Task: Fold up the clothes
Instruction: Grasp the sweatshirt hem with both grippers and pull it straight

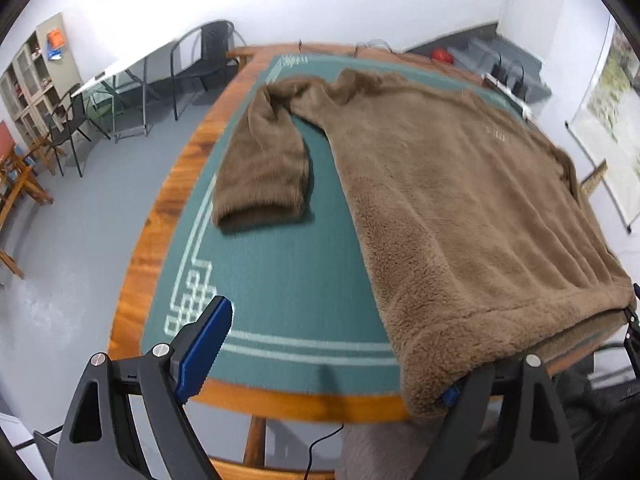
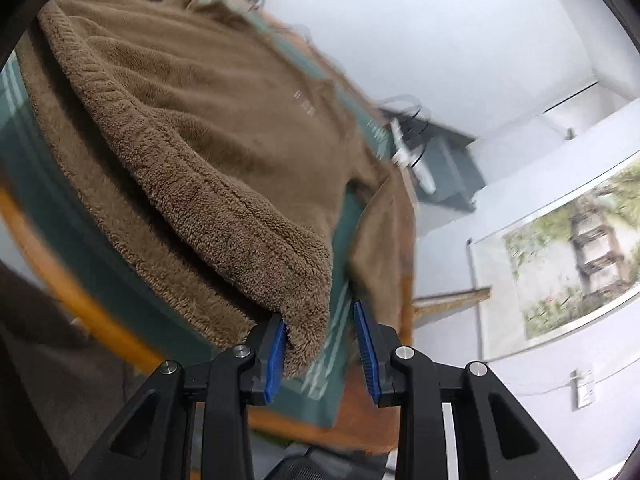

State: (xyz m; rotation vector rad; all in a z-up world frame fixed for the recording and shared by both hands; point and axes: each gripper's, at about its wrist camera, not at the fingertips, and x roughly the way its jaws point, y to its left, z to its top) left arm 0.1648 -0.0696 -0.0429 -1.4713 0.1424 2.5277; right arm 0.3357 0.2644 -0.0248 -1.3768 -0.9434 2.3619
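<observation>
No legible text anywhere.

Wooden table [image 1: 160,216] (green mat [image 1: 280,280]): brown sweater [image 1: 460,200].

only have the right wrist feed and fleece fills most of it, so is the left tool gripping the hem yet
observer: No. The left tool is wide open, and the brown fleece sweater only drapes its hem corner over one finger.
operator: ok and the other sleeve, where is it
observer: That sleeve lies on the green mat alongside the body, cuff towards the near edge, with a strip of mat showing between them.
operator: does that hem corner stay on the table
observer: No, it hangs past the near wooden table rim.
</observation>
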